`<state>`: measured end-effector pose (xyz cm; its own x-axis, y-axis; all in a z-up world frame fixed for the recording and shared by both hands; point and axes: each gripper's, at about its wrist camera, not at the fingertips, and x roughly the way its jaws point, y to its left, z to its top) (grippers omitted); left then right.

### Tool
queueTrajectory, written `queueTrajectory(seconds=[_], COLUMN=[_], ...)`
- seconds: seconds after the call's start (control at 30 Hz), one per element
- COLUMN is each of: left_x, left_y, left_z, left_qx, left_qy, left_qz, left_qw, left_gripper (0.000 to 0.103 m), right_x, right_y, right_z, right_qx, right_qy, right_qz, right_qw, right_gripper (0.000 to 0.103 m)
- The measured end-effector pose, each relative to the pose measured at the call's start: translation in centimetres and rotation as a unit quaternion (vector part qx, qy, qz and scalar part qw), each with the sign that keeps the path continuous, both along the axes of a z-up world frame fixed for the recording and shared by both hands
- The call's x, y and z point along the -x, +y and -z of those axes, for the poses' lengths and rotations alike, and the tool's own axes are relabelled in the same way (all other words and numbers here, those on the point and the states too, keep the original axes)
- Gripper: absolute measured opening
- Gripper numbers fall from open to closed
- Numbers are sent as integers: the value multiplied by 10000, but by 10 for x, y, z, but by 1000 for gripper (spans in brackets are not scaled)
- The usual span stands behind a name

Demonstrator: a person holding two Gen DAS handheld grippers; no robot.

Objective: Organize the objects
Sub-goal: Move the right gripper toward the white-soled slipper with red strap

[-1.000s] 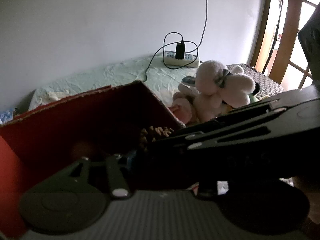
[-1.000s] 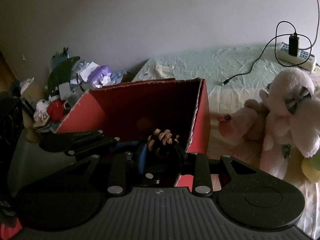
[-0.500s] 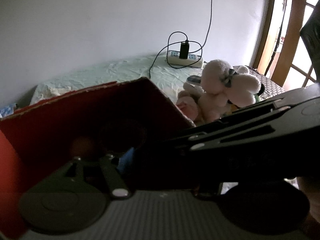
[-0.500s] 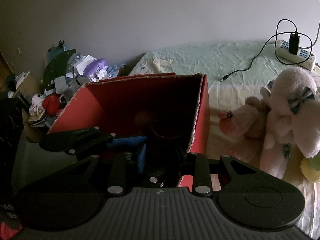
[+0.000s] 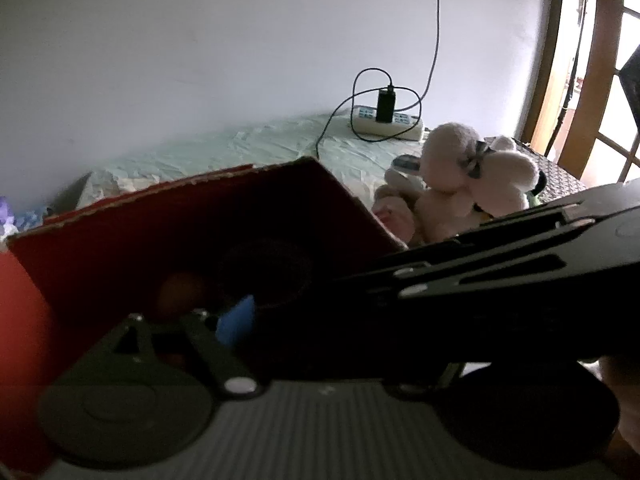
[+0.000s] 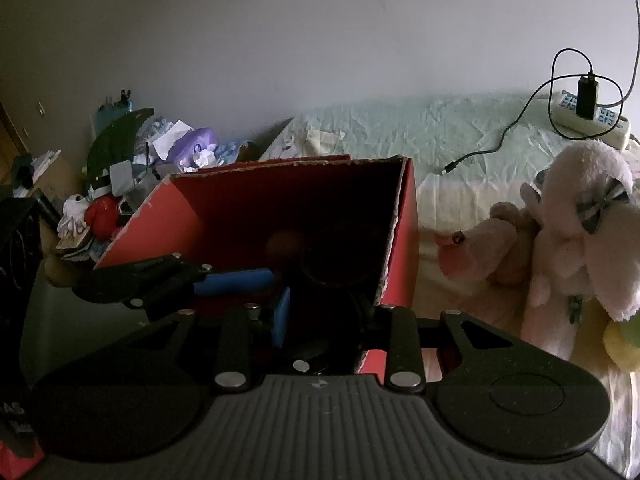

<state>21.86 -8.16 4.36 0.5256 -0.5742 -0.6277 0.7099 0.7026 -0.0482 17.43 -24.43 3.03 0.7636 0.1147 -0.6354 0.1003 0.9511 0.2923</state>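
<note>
Two hand-held grippers reach into one red cardboard box [image 6: 256, 216] standing on a bed with a pale green sheet [image 6: 420, 132].

Right hand-held gripper [image 6: 320, 312]: blue pad of its left finger [image 6: 280, 320] shows low in the box opening; the other finger is lost in shadow, with a wide dark gap between, so the jaws stand apart and nothing shows between them.

Left hand-held gripper [image 6: 236, 280]: enters from the left side in the right wrist view, blue-padded finger lying almost level over the box's near edge. Only one pad shows clearly in either view, so I cannot tell if its jaws are apart or together. In the left wrist view the right gripper's black body [image 5: 500, 280] crosses in front and hides most of the box floor.

Box interior: very dark. A round dark object [image 6: 340, 256] sits toward the back right corner, and a dim brownish round thing [image 6: 284, 242] lies just beside it to the left. Neither can be identified further.

Surroundings: white plush toy with a grey bow [image 6: 588, 232] on the bed to the right of the box, a pinkish plush [image 6: 480, 248] touching it on its left. Power strip with a black charger [image 6: 588, 112] near the wall, cable trailing over the sheet. Heap of clutter [image 6: 132, 172] left of the box.
</note>
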Motion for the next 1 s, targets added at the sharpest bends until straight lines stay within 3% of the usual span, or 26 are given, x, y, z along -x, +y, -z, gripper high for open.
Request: queueTrajectory(seconds=[0.83,1.0], left_x=[7,22], left_y=[2,0], left_z=[1,-3], left_qx=[-119,-272], left_qy=[-326,-924], left_qz=[-277,-510], left_qw=[9990,9940], left_gripper=[99,100], right_x=[7,13], right_y=[4,-2], right_z=[6,10], right_qx=[107,-176], right_qy=[-420,-675], right_qz=[31,17], right_qw=[9991,9976], right_gripper=[35,41])
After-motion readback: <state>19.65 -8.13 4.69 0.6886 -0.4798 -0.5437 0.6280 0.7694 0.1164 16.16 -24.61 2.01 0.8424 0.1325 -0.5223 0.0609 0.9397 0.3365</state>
